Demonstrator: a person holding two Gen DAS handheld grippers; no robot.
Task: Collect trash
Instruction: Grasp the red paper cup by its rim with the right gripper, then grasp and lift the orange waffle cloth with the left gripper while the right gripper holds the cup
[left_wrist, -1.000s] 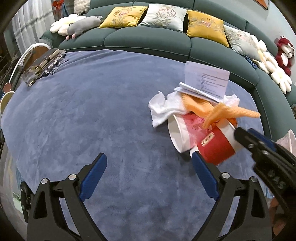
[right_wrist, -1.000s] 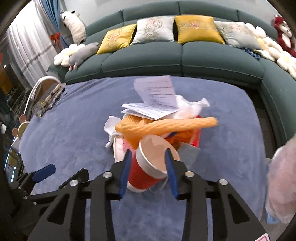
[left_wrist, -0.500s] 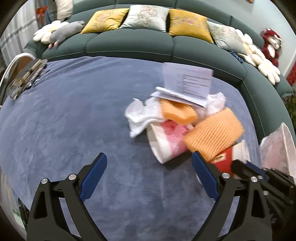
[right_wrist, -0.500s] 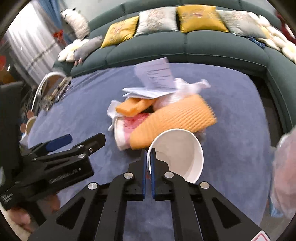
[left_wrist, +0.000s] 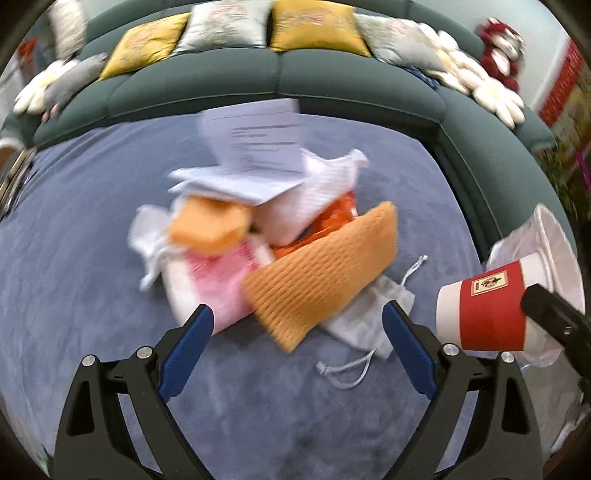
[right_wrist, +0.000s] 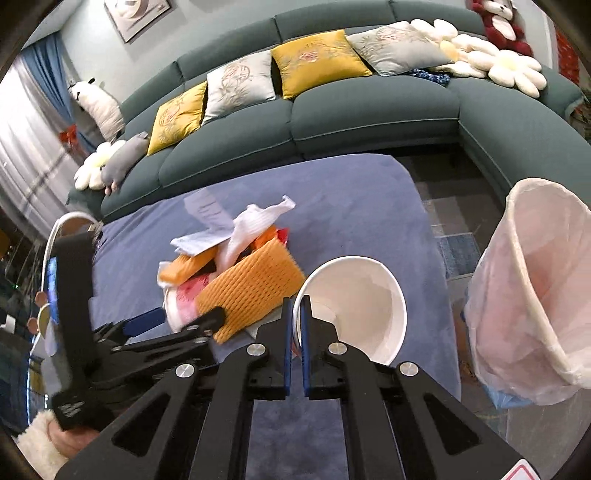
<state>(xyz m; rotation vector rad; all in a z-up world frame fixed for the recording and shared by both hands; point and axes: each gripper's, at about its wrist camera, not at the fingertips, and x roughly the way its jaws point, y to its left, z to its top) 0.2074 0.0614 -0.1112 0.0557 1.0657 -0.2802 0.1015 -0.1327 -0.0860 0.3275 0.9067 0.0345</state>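
Note:
My right gripper (right_wrist: 295, 306) is shut on the rim of a red-and-white paper cup (right_wrist: 354, 306), held in the air with its white inside facing the camera; in the left wrist view the cup (left_wrist: 484, 310) hangs at the right, lying sideways. A trash pile (left_wrist: 280, 236) lies on the blue-grey table: orange foam netting (left_wrist: 325, 273), a pink-and-white cup (left_wrist: 210, 284), papers (left_wrist: 255, 147), white tissue and a small drawstring bag (left_wrist: 369, 317). My left gripper (left_wrist: 295, 350) stands open just in front of the pile, nothing between its fingers.
A bin lined with a pale plastic bag (right_wrist: 532, 291) stands off the table's right edge, close to the held cup. A green sofa (right_wrist: 369, 107) with cushions curves behind and to the right. A person's hand in a fleecy sleeve (right_wrist: 48, 443) holds the left gripper.
My right gripper closed on the cup's rim, lifted it off the pile and carried it right toward the bin. The left gripper, still open, moved right to face the pile.

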